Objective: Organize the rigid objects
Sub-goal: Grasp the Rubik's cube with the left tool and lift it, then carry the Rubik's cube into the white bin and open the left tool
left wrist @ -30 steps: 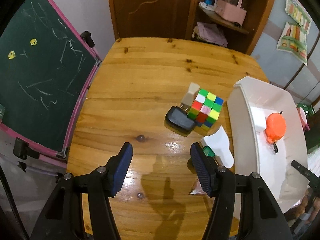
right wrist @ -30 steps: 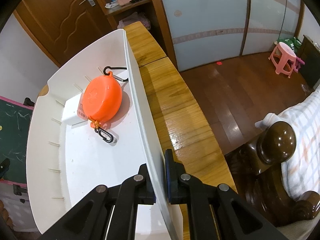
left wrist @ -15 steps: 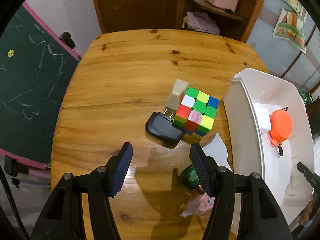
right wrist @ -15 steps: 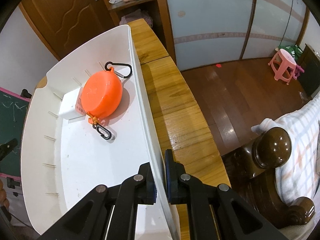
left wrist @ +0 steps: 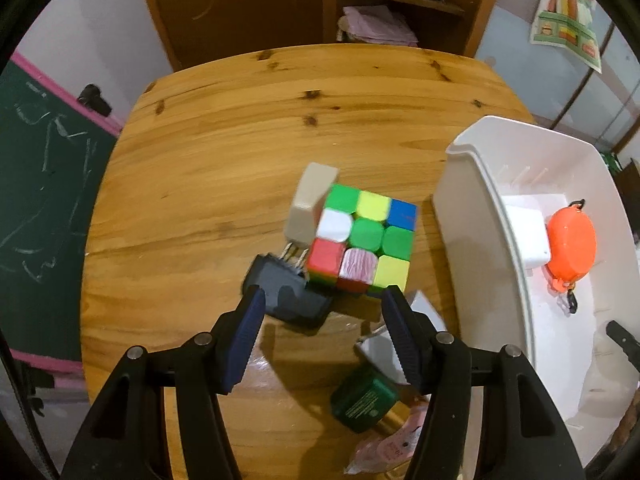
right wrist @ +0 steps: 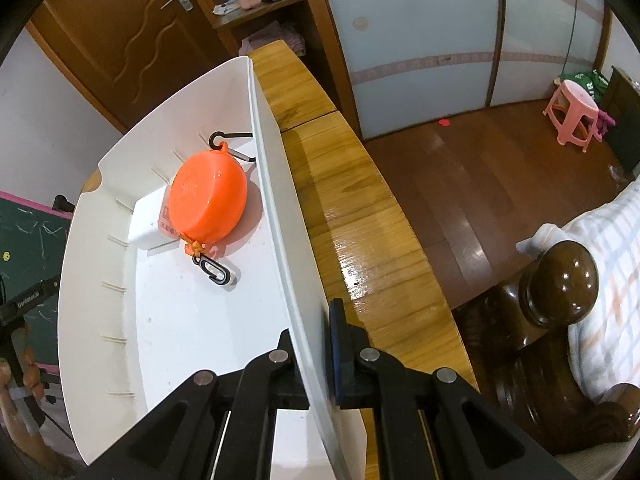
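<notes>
Two blue-padded fingers of the left gripper stand apart over the wooden table, released, nothing pressed between them. In the left wrist view, a black plug adapter lies just inside the left finger, and touching it at its one o'clock sits the colour cube. A beige charger leans against the cube at the cube's ten o'clock. A green jar lies at six o'clock from the cube, a white card between them. The white bin stands at three o'clock from the cube.

In the right wrist view, the right gripper is clenched on the bin's right wall. Inside the bin, an orange case rests partly on a white block at its nine o'clock, with a black clip at the case's six o'clock.
</notes>
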A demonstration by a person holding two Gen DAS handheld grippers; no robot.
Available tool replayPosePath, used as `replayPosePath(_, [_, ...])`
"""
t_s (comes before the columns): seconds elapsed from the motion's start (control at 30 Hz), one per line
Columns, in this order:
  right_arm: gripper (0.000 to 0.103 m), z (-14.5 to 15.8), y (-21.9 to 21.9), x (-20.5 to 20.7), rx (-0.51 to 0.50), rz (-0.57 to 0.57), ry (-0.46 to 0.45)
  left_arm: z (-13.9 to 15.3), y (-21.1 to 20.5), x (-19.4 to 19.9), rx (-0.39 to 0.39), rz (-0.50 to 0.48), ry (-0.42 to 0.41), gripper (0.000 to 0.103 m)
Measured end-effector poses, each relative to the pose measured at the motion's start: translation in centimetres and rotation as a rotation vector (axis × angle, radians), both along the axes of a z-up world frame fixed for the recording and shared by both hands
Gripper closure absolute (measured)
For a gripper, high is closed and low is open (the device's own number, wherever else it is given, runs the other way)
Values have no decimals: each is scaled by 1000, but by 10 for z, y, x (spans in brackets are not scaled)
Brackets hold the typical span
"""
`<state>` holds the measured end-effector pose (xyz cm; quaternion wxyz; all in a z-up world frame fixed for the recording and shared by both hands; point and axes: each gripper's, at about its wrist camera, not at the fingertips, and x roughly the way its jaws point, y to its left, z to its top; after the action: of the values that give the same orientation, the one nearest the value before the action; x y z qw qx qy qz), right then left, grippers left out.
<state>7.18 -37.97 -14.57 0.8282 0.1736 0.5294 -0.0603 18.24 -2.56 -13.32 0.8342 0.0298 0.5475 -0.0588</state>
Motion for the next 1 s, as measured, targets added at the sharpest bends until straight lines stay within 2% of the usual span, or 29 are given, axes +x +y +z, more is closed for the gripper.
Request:
replayPosePath(0.2, [97,-1,1,-1,4,-7,-2,1,-13,5,-21,-58,19,38])
replayPosePath(0.37, [97,0,3,-1,-7,2,-1,0,-22,10,-20,-69,24,38])
replayPosePath(0.7, [97,1,6,0,-17,7,1,-19,-27,30,3,-8,47,39])
replayPosePath(0.8, [97,1,6,0,-15,7,0,-27,-24,35,-32,19,70,43])
replayPosePath(1.0, [97,1,6,0,-17,6,0,-27,-25,33,-28,38,44,43])
